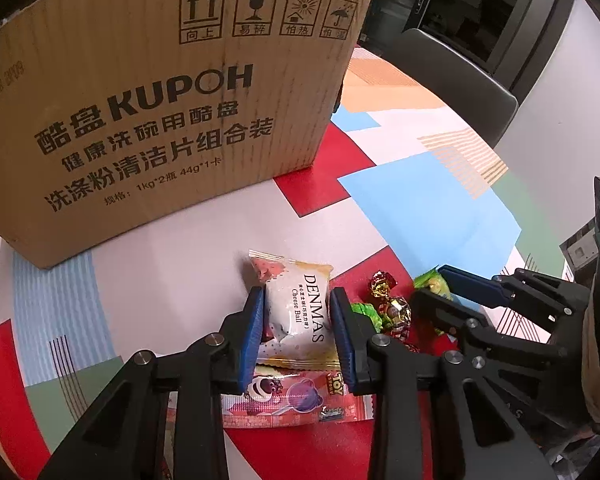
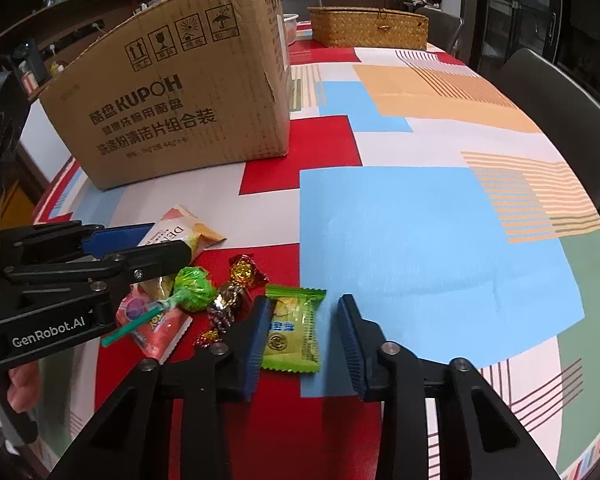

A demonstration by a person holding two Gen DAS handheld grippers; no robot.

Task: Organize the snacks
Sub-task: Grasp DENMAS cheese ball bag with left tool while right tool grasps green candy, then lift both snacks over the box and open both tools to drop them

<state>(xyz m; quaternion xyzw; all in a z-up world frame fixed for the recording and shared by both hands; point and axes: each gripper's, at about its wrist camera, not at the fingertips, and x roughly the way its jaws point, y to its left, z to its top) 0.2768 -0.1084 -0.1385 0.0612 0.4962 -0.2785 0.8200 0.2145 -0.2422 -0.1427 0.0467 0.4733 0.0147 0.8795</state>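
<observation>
Blue rubber pads on the left hand-held gripper (image 1: 298, 320) sit either side of the white Denmas pack (image 1: 296, 312), and from the left wrist view they look pressed against its edges, so I'd call that closed on the pack. Whether it's lifted off the bench (image 1: 160, 264) or not, can't tell. Right under it, closer to the camera, lies the pink lolly bag (image 1: 288, 400). Off to the gripper's right are the foil candies (image 1: 392, 304), and past those the right hand-held gripper (image 1: 436, 292) comes in from the side over a green wrapper. The carton (image 1: 148, 92) stands dead ahead and towers over the pack, so my guess is that's where the snacks are meant to go, with its open top well above gripper level.

Right wrist view: the right gripper's pads are spread wide with the green pack (image 2: 294, 330) lying flat between them. The left pad is just beside or touching its edge, the right pad has clear bench showing next to it, so it's open and lined up for a grab, not gripping. To its left are the foil candies, a green lollipop (image 2: 194, 294) resting on the pink bag, and the left gripper holding the Denmas pack. The carton is ahead and left, and a wicker basket (image 2: 368, 32) sits far back.
</observation>
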